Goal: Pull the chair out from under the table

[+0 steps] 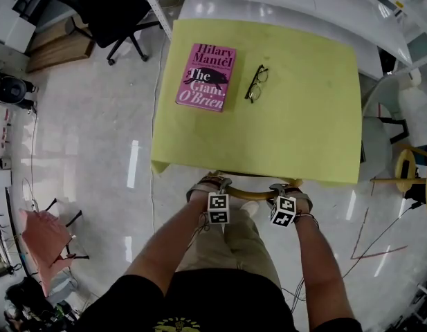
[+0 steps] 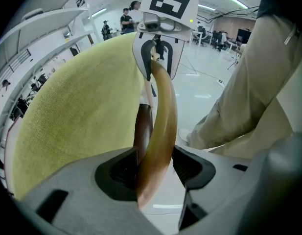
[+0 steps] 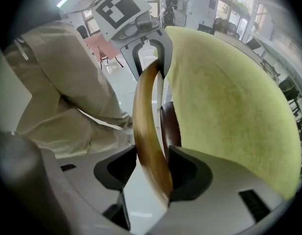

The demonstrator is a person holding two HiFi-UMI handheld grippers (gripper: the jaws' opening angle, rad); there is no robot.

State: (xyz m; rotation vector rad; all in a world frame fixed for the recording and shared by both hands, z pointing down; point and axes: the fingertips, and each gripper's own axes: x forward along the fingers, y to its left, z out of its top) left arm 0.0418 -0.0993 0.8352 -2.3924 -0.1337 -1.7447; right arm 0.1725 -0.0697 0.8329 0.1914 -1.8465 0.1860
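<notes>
The chair is tucked under the table point(image 1: 303, 116), which wears a yellow-green cloth. Only its curved wooden back rail point(image 1: 251, 194) shows at the near edge. My left gripper point(image 1: 207, 185) and right gripper point(image 1: 287, 189) both point down over that rail, a hand's width apart. In the left gripper view the rail point(image 2: 163, 111) runs between the jaws of the left gripper point(image 2: 155, 168), with a gap on one side. In the right gripper view the rail point(image 3: 143, 116) passes between the jaws of the right gripper point(image 3: 153, 173), likewise unclamped. The seat and legs are hidden.
A pink book point(image 1: 206, 77) and black glasses point(image 1: 256, 83) lie on the cloth. A black office chair point(image 1: 109, 12) stands far left, a pink chair point(image 1: 43, 244) near left, a yellow stool point(image 1: 407, 168) right. My legs point(image 1: 234, 244) stand right behind the rail.
</notes>
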